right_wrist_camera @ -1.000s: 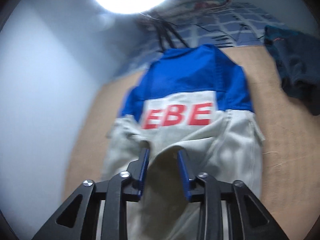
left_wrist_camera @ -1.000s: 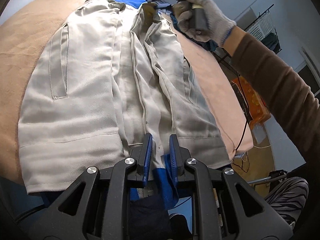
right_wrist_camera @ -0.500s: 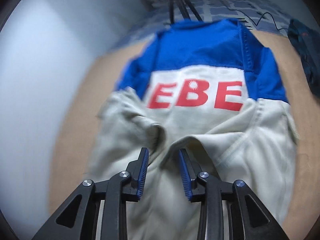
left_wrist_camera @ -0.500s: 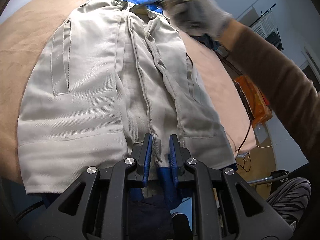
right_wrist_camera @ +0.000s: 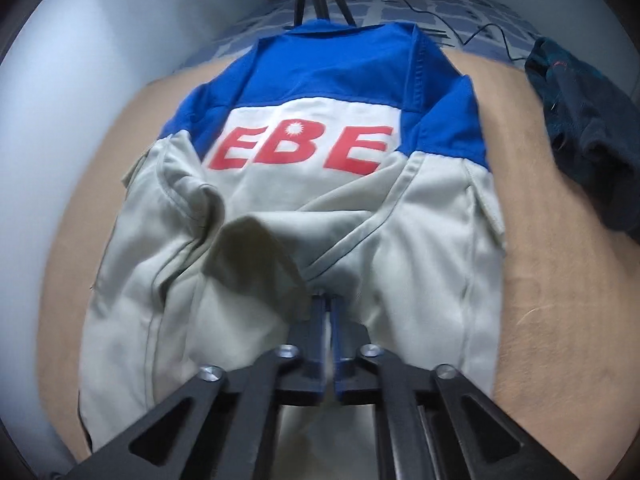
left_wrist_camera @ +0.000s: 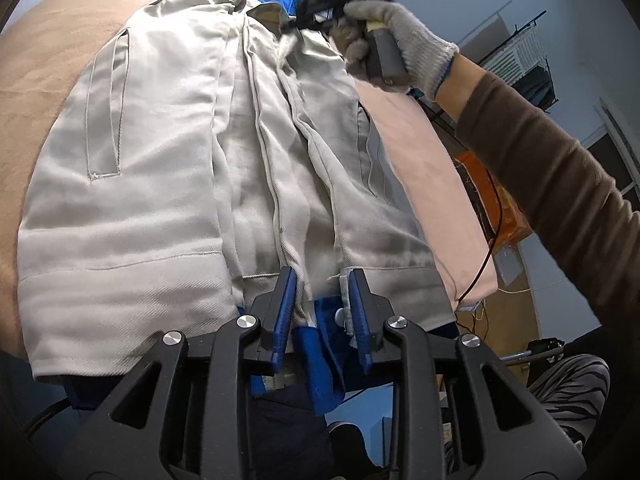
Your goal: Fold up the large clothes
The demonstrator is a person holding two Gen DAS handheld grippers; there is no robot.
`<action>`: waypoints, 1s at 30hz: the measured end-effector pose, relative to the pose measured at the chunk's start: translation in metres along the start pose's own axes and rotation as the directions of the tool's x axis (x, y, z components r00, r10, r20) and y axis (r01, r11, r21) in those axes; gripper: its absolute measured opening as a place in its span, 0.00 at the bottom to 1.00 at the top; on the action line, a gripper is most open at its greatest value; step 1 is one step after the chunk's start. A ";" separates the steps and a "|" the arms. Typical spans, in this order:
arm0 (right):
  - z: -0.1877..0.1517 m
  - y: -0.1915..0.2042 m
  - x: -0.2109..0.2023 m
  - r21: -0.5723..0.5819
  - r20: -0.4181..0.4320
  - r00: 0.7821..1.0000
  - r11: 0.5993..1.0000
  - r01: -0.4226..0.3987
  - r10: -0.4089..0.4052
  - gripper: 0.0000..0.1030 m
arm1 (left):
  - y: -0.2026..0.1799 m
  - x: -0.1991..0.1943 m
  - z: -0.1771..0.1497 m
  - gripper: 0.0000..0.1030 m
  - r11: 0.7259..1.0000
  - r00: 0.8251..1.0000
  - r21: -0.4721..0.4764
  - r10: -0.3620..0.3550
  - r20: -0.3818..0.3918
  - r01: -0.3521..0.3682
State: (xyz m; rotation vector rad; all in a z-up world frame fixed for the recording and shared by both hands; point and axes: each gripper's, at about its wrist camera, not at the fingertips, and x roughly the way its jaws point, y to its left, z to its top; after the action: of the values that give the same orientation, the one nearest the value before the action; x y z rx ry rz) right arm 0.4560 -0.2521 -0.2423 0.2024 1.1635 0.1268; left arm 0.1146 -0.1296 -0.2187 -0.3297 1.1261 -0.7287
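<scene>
I saw the big jacket (left_wrist_camera: 152, 184) lying flat on a soft tan blanket (left_wrist_camera: 44, 80) that covered the bed. In the right wrist view the jacket (right_wrist_camera: 420, 240) was grey low down and blue up top, with red letters (right_wrist_camera: 296, 152) on a white band. A dark blue cloth (right_wrist_camera: 588, 128) sat in a heap on the blanket (right_wrist_camera: 568, 280) to the right of the jacket. Past the blanket I saw a blue checked cover (right_wrist_camera: 420, 12) with black wires on it, and a pale wall (right_wrist_camera: 60, 100) on the left.

My left hand-held gripper (left_wrist_camera: 322, 280) was at the jacket's bottom hem. Its jaws had just been opening, and they stood apart with the hem's edge between them, not pinched. My right hand-held gripper (right_wrist_camera: 326, 300) had just snapped closed, clamped on a fold of grey cloth near the jacket's middle.

In the left wrist view a gloved hand (left_wrist_camera: 396, 52) with a brown sleeve (left_wrist_camera: 560, 200) held that gripper at the far end of the jacket. Beyond the bed were an orange box (left_wrist_camera: 504, 204), thin cables and a white rack (left_wrist_camera: 520, 52).
</scene>
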 end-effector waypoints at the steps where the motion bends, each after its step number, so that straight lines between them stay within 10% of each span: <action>1: 0.000 0.000 -0.005 0.018 0.021 0.998 0.998 -0.056 0.055 0.00 | 0.000 -0.001 0.000 0.25 1.000 1.000 0.002 -0.001 0.000 0.001; 5: 0.014 0.009 -0.022 0.033 0.133 0.978 0.986 -0.163 0.158 0.00 | 0.001 -0.005 0.000 0.25 1.000 1.000 0.004 0.003 0.008 -0.003; 10: 0.006 0.005 0.027 0.108 -0.012 0.979 0.973 -0.202 0.204 0.09 | -0.001 -0.014 0.003 0.25 1.000 0.999 0.010 -0.003 0.033 0.003; 14: -0.011 -0.005 -0.019 0.093 0.107 0.952 0.951 -0.296 0.286 0.22 | 0.000 -0.020 0.003 0.25 1.000 0.999 0.013 -0.010 0.040 0.009; 19: -0.063 -0.003 -0.076 -0.029 0.202 0.966 0.986 -0.162 0.164 0.19 | 0.003 -0.035 0.000 0.25 1.000 0.997 0.008 0.007 0.075 -0.007; 26: -0.142 0.050 -0.028 -0.193 0.020 0.989 0.971 -0.142 0.149 0.16 | 0.017 -0.076 0.005 0.25 0.997 0.985 -0.038 0.068 0.156 -0.062; 30: -0.184 0.067 -0.075 -0.285 -0.023 0.949 0.907 -0.308 0.315 0.15 | 0.029 -0.101 0.010 0.25 0.993 0.978 -0.031 0.118 0.172 -0.115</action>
State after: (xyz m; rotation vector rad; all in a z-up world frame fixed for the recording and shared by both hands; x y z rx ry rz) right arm 0.2574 -0.1850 -0.2305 0.1313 1.0685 0.5718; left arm 0.1103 -0.0412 -0.1605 -0.3356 0.9793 -0.5734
